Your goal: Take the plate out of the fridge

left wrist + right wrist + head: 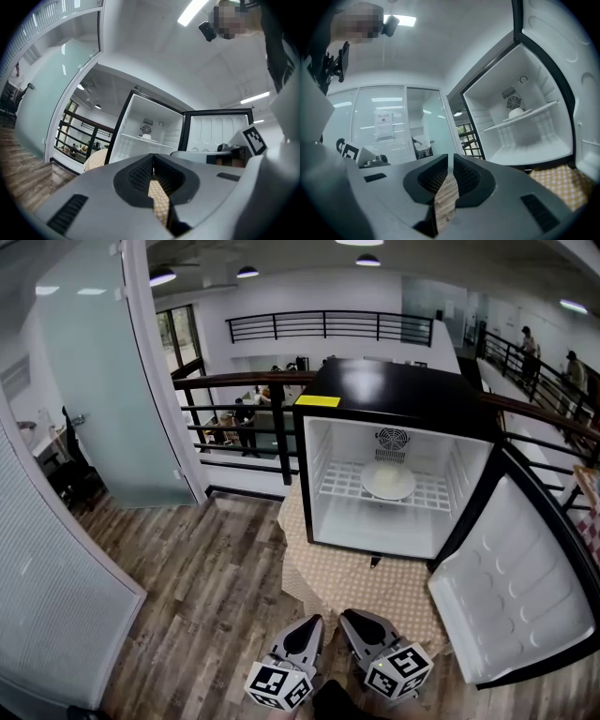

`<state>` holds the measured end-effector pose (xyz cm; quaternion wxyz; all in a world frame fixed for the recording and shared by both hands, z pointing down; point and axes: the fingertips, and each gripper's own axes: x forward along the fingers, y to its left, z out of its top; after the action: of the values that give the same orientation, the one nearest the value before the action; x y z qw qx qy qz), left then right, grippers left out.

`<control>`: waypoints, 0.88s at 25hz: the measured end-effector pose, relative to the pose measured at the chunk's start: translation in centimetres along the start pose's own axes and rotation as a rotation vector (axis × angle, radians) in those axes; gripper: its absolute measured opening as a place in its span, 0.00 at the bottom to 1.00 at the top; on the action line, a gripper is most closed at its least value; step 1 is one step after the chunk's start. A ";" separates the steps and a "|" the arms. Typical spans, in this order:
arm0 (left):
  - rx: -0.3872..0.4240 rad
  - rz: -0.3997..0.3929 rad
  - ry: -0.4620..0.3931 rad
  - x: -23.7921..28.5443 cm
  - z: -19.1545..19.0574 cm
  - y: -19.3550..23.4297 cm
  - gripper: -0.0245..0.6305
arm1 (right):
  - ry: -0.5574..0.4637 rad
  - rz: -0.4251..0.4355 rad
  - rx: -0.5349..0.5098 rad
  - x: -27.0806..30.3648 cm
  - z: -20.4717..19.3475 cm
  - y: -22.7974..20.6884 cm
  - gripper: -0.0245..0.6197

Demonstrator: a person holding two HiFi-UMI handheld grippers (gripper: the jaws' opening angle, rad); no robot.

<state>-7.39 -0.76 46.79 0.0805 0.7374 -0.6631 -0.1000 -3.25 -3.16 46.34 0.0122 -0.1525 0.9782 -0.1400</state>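
My jaws are pressed together on nothing. The left gripper [312,622] and right gripper [353,617] hang side by side before the table's [375,587] front edge, well short of the fridge [394,390]. The plate [388,481] lies on the wire shelf [337,488], towards its back edge. If I reach in without opening, I would likely shove it against the back wall. A pinch on one thin rim could let it tip and slide. The open door [516,587] crowds my right side.

One small black fridge [394,390] with white lining is counted, holding one white wire shelf [436,495] and one round white plate [388,481]. Two grey handheld grippers are counted: left gripper [312,622], right gripper [351,617].
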 end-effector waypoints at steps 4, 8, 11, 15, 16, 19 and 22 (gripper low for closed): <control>0.003 -0.015 -0.004 2.6 0.5 1.5 0.05 | -0.008 -0.002 -0.004 2.1 0.8 -1.7 0.12; -0.002 -0.042 0.003 5.3 0.6 2.5 0.05 | 0.000 -0.017 -0.004 3.9 1.1 -3.6 0.12; -0.006 -0.056 -0.001 7.3 1.1 3.4 0.05 | -0.004 -0.031 -0.005 5.2 1.7 -5.1 0.12; -0.010 -0.075 0.000 9.7 1.4 4.3 0.05 | -0.014 -0.049 0.007 6.5 2.4 -6.9 0.12; -0.014 -0.082 0.004 10.2 1.4 4.3 0.05 | -0.014 -0.053 0.012 6.7 2.5 -7.3 0.12; -0.022 -0.103 0.015 11.7 1.3 4.4 0.05 | -0.013 -0.064 0.024 7.4 2.7 -8.4 0.12; -0.020 -0.122 0.020 13.3 1.4 4.7 0.05 | -0.022 -0.078 0.030 8.3 3.2 -9.8 0.12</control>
<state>-10.90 -14.45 46.02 0.0880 0.7768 -0.6149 -0.1038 -8.03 -15.48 46.12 0.0195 -0.1920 0.9692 -0.1532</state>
